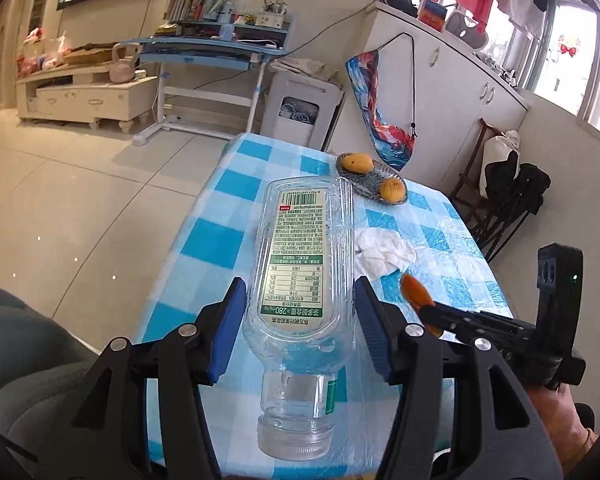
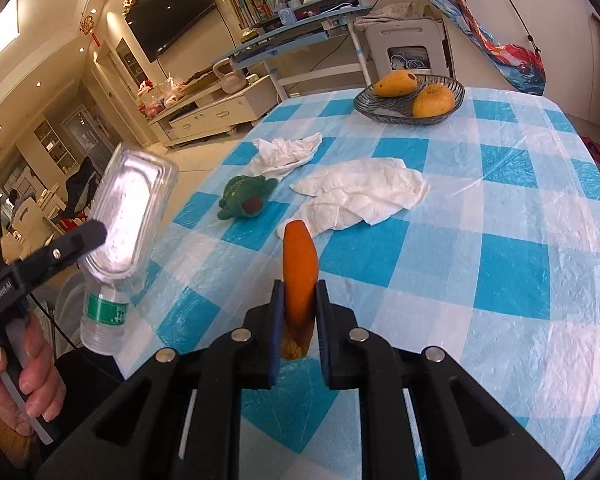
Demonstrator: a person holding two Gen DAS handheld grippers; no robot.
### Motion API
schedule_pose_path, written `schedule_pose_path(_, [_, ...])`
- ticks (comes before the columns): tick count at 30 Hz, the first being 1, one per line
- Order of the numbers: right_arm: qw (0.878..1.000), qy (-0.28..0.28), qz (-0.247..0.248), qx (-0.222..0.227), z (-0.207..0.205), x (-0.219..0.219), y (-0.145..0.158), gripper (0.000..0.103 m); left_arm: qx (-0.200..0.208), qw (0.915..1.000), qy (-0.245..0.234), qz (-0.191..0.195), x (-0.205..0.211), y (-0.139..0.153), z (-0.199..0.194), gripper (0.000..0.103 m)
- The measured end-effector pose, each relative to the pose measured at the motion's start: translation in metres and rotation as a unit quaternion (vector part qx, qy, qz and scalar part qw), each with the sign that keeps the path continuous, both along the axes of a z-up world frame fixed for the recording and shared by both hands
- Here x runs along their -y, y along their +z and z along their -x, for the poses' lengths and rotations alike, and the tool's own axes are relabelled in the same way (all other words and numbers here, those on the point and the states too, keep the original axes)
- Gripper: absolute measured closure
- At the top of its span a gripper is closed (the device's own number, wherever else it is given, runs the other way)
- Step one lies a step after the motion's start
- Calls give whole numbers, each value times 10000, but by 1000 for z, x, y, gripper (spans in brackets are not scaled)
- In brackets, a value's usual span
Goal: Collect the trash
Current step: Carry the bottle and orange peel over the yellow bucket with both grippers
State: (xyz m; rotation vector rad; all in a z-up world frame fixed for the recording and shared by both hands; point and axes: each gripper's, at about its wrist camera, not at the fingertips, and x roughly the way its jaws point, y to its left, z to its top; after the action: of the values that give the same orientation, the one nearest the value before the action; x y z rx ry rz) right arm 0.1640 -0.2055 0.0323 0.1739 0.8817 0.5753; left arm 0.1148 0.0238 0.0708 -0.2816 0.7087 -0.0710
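over the checked table the left gripper hangs half open, clear bottle between its pads, cap toward the camera (grip uncertain); the right gripper, just beside, pinches the orange peel upright, tissues beyond it.

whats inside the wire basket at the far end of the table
Two yellow mangoes lie in the wire basket. Whatever sits beneath them is covered.

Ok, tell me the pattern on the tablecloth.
Blue and white checks on the tablecloth, under a clear plastic cover; clearest in the right wrist view.
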Motion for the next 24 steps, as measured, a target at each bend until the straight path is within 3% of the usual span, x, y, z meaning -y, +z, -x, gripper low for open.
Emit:
schedule_pose_path(9, [9995, 238, -167, -120, 62, -1, 3, 87, -180, 9997, -65, 181, 10, -26, 60, 50])
schedule_pose_path(20, [9918, 828, 624, -749, 155, -20, -31, 87, -367, 9970, -680, 64, 47, -45, 135, 50])
schedule_pose_path(22, [9899, 812, 863, -776, 159, -24, -35, 84, -507, 9955, -797, 28, 54, -51, 144, 50])
schedule_pose_path(24, [9897, 625, 1090, -692, 157, -22, -35, 60, -697, 9934, -911, -65, 61, -59, 149, 50])
